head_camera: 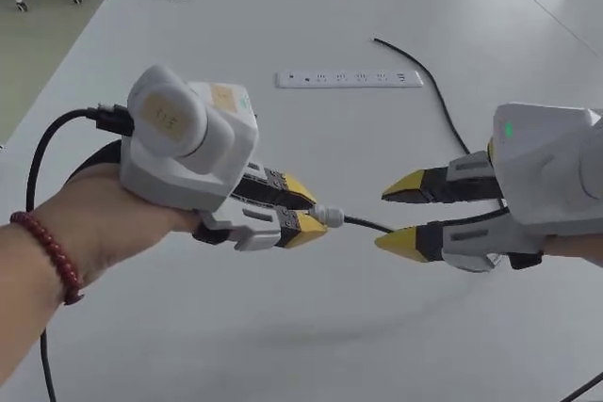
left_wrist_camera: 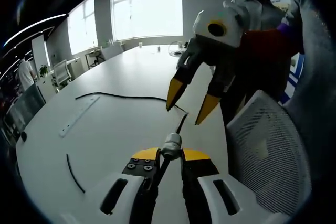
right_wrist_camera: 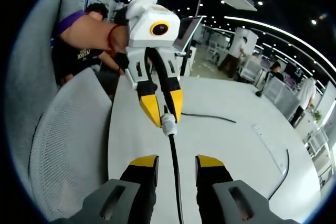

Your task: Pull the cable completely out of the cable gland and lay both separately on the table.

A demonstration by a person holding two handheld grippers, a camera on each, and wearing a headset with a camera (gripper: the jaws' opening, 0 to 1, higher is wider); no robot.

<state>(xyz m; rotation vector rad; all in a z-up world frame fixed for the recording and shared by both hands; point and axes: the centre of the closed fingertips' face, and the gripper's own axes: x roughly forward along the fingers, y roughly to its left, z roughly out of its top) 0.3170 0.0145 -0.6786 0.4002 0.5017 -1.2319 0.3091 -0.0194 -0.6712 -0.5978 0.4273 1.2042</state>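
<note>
1. Nearest the head camera is the person's left hand (head_camera: 104, 214), with a red bead bracelet (head_camera: 47, 251) at the wrist. It holds the left tool (head_camera: 314, 207) above the white table (head_camera: 283, 327).
2. Left tool state: the jaws are closed on the cable gland (head_camera: 330, 217). The white head of the gland protrudes just past the yellow jaw tips.
3. Right tool (head_camera: 384, 218) state: the jaws stand apart and grip nothing. In the right gripper view the black cable (head_camera: 366, 224) runs between them with no visible contact.
4. Cable position: it leaves the gland, passes between the jaws of the right tool and trails away across the table, ending near a white power strip (head_camera: 349, 78). In the left gripper view a dark run of cable also lies behind the gland, between the left jaws, so the cable appears to be threaded through.
5. Progress, as a judgement: early. The gland is secured. The cable is not yet gripped and not yet out, and neither part is laid down on its own.
6. Remaining: close the right tool on the cable just beside the gland. Draw the two tools apart until the cable end clears, then set the gland and the cable on the table, well apart.
</note>
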